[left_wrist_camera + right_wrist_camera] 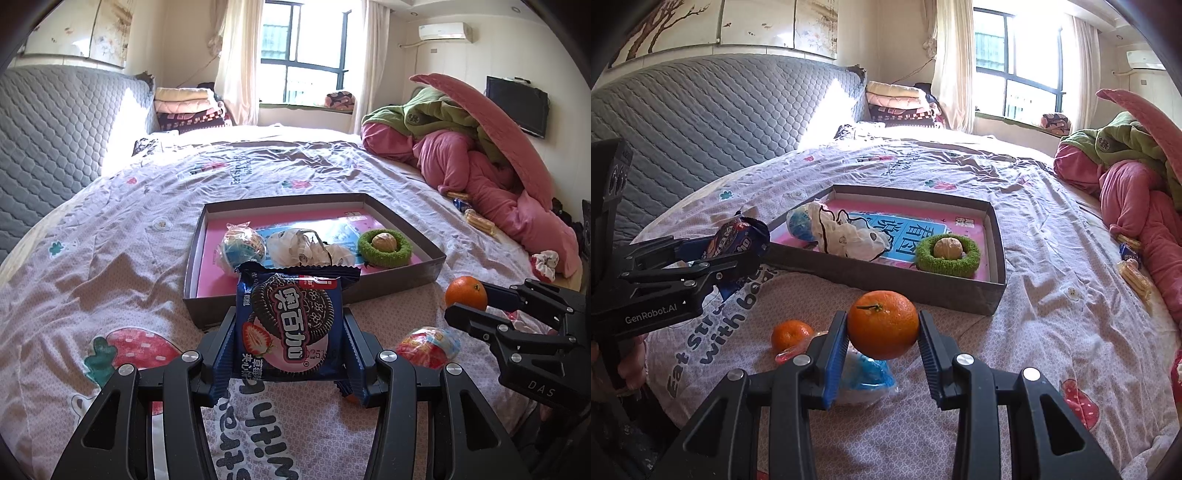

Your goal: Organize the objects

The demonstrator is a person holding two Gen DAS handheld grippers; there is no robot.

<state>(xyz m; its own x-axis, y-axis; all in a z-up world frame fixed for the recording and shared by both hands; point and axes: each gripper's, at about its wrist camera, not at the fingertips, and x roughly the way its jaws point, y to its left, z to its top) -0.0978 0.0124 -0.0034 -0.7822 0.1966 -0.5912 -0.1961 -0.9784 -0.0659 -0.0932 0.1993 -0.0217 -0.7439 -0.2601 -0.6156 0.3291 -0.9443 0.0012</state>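
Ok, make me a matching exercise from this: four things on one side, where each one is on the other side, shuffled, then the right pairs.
Things:
1. cookie packet
2. big orange
3. small orange
4. green ring

Places:
A. lying on the bedsheet, outside the box
B. between the fingers of the left gripper
C. inside the box, with a walnut in its middle
D. between the fingers of the right gripper

Pairs: 1-B, 2-D, 3-A, 4-C
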